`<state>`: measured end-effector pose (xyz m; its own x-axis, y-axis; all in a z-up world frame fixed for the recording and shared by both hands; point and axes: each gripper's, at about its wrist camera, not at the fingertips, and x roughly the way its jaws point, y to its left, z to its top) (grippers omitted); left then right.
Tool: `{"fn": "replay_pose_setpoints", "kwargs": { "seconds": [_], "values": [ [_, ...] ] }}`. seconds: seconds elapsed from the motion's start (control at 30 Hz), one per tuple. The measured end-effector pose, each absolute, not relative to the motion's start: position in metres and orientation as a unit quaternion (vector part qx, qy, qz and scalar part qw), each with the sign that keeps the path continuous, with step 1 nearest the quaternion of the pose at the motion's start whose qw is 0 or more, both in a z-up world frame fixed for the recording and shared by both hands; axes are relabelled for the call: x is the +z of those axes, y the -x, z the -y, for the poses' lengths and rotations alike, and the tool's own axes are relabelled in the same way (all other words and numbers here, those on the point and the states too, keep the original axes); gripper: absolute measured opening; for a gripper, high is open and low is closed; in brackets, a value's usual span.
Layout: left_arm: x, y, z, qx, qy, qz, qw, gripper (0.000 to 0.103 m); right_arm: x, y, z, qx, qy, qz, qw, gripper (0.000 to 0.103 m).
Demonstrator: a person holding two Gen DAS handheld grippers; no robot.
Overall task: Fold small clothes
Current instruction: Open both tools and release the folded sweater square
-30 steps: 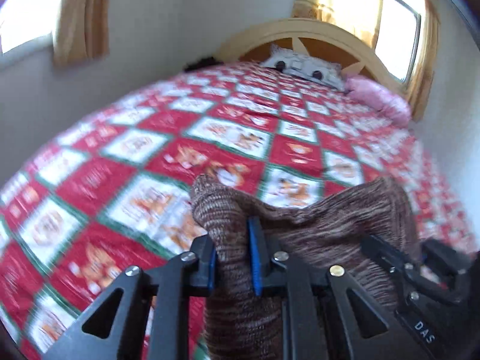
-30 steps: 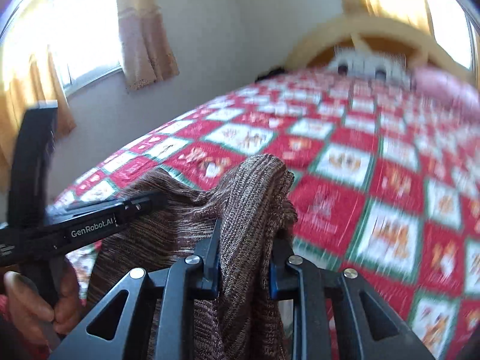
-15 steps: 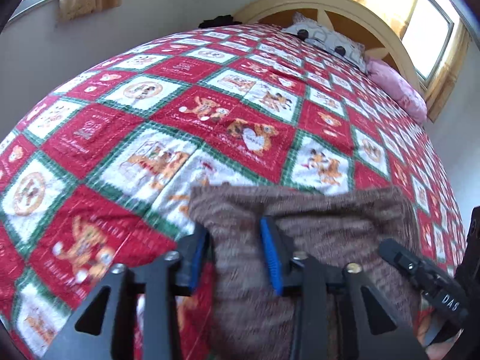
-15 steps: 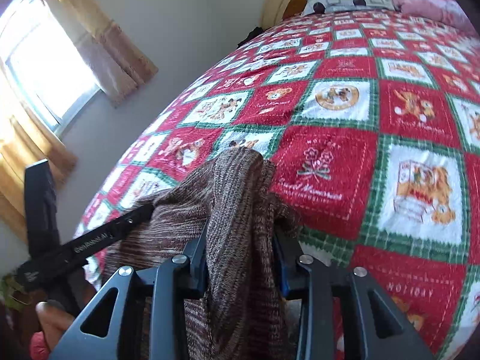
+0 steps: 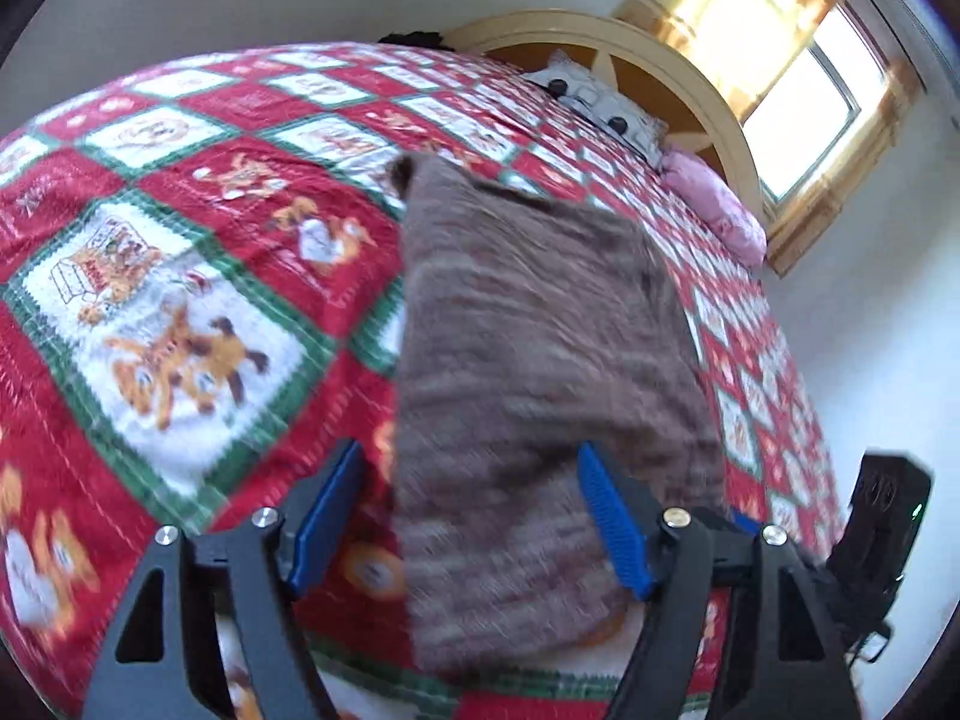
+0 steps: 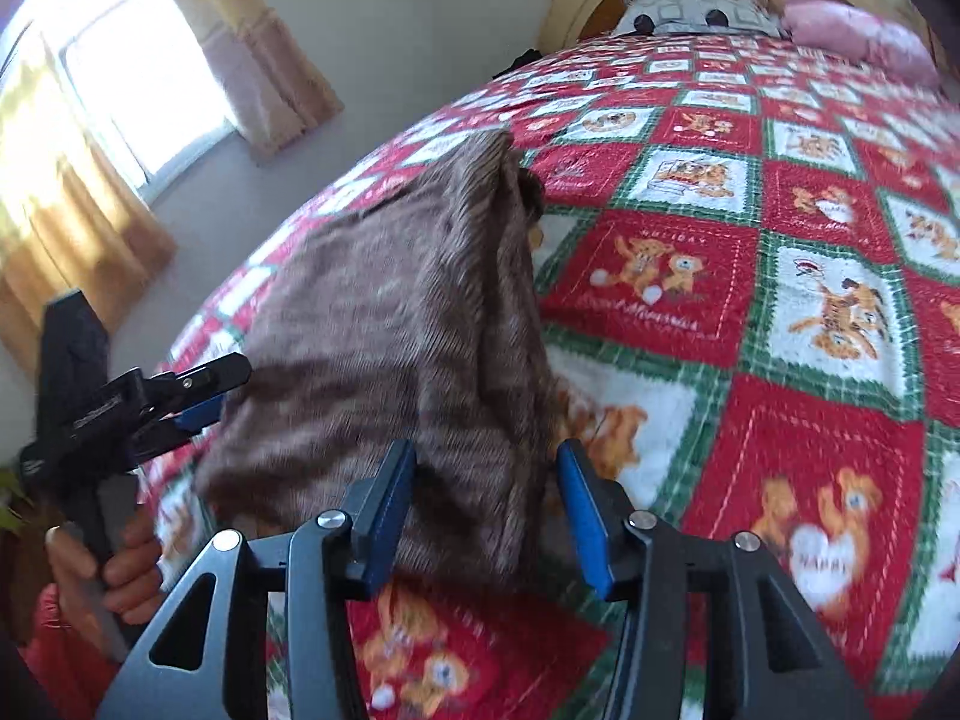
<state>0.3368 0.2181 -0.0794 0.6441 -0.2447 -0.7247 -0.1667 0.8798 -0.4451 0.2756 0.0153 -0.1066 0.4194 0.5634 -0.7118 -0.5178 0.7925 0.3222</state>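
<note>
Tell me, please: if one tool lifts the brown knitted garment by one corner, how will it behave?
The brown knitted garment looks soft, so it would probably sag. Its layers seem loosely stacked, so the fold may open. The ribbed knit should grip, not slip.

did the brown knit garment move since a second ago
Yes. The brown knit garment has dropped from hanging between the fingers onto the red quilt, stretching toward the headboard; both grippers' fingers are opening off it.
</note>
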Motion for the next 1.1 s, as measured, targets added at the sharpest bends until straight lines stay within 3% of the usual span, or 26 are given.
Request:
{"fn": "replay_pose_setpoints", "kwargs": {
  "seconds": [0.07, 0.13, 0.2, 0.23, 0.43, 0.6, 0.67, 0.7, 0.83, 1.03, 1.1],
  "values": [
    [-0.077, -0.339, -0.206, -0.028, 0.226, -0.427, 0.875, 0.074, -0.107, -0.273, -0.018, 0.321, -0.025, -0.434, 0.842, 0.030],
    [-0.078, -0.342, -0.209, -0.020, 0.229, -0.428, 0.874, 0.068, -0.111, -0.276, -0.011, 0.327, -0.069, -0.447, 0.830, 0.020],
    [-0.077, -0.343, -0.218, -0.018, 0.248, -0.435, 0.865, 0.042, -0.113, -0.281, 0.000, 0.327, -0.114, -0.462, 0.817, 0.017],
    [-0.076, -0.342, -0.225, -0.038, 0.274, -0.440, 0.854, 0.024, -0.113, -0.280, 0.003, 0.330, -0.131, -0.467, 0.810, 0.015],
    [-0.060, -0.338, -0.227, -0.015, 0.258, -0.456, 0.852, 0.020, -0.101, -0.265, 0.018, 0.355, -0.187, -0.475, 0.783, 0.014],
    [-0.074, -0.334, -0.213, 0.040, 0.172, -0.458, 0.871, 0.042, -0.116, -0.253, 0.016, 0.321, -0.137, -0.466, 0.813, 0.014],
    [-0.073, -0.329, -0.211, 0.070, 0.138, -0.454, 0.877, 0.067, -0.116, -0.247, 0.017, 0.317, -0.134, -0.460, 0.819, 0.014],
    [-0.073, -0.327, -0.211, 0.084, 0.128, -0.454, 0.878, 0.070, -0.115, -0.244, 0.017, 0.311, -0.129, -0.458, 0.823, 0.014],
    [-0.067, -0.314, -0.212, 0.115, 0.104, -0.455, 0.877, 0.072, -0.101, -0.225, 0.026, 0.268, -0.110, -0.447, 0.846, 0.022],
    [-0.050, -0.296, -0.176, 0.157, -0.004, -0.421, 0.894, 0.079, -0.058, -0.164, 0.029, 0.186, -0.071, -0.341, 0.919, 0.024],
    [-0.043, -0.291, -0.166, 0.152, -0.019, -0.407, 0.901, 0.084, -0.048, -0.142, 0.023, 0.178, -0.056, -0.323, 0.928, 0.035]
  ]
}}
